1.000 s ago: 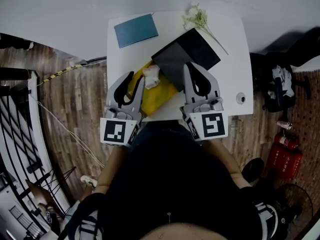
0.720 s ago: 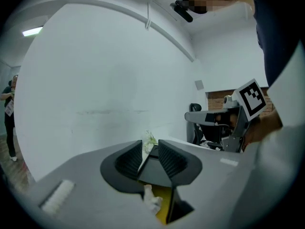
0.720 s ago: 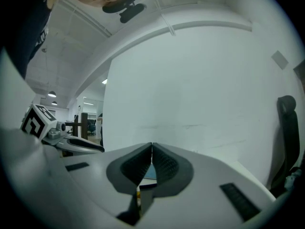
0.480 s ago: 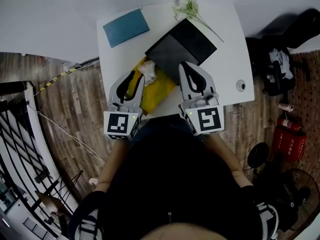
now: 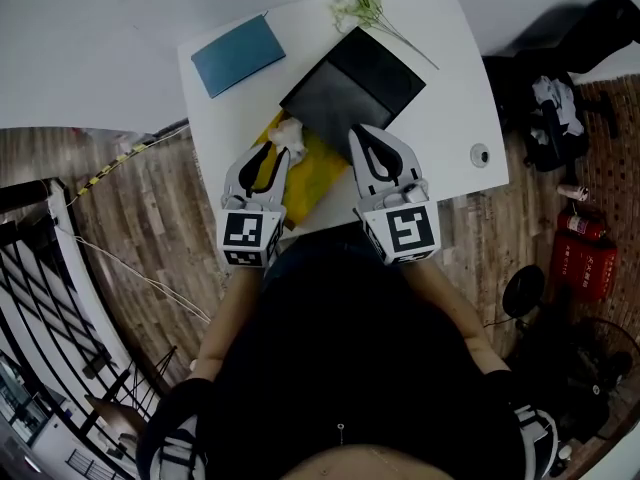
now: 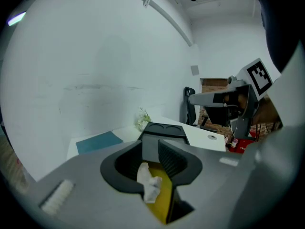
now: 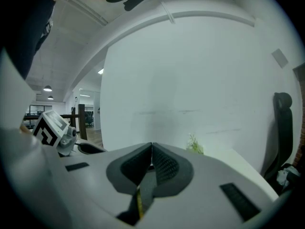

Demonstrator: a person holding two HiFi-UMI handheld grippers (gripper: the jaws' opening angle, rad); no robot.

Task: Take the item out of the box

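Observation:
An open box lies on the white table (image 5: 450,118): its dark lid (image 5: 350,83) is flipped back, and a yellow lining (image 5: 305,168) with a crumpled white paper wad (image 5: 286,133) shows below it. My left gripper (image 5: 268,151) hovers over the yellow part just left of the wad, open, nothing between its pads. In the left gripper view the wad (image 6: 150,185) and the lid (image 6: 162,130) show through the gap of the left gripper (image 6: 150,149). My right gripper (image 5: 366,131) is over the lid's near edge, shut. In the right gripper view, the right gripper (image 7: 151,152) has its tips touching.
A blue book (image 5: 238,53) lies at the table's far left and a sprig of white flowers (image 5: 358,6) at the far edge. A small round fitting (image 5: 481,154) sits near the right edge. A chair with bags (image 5: 555,108) and red extinguishers (image 5: 585,258) stand on the floor at right.
The head view has shifted, so the table sits higher and further left. Both grippers stay over the box's near side. The left one is slightly closer to the paper wad.

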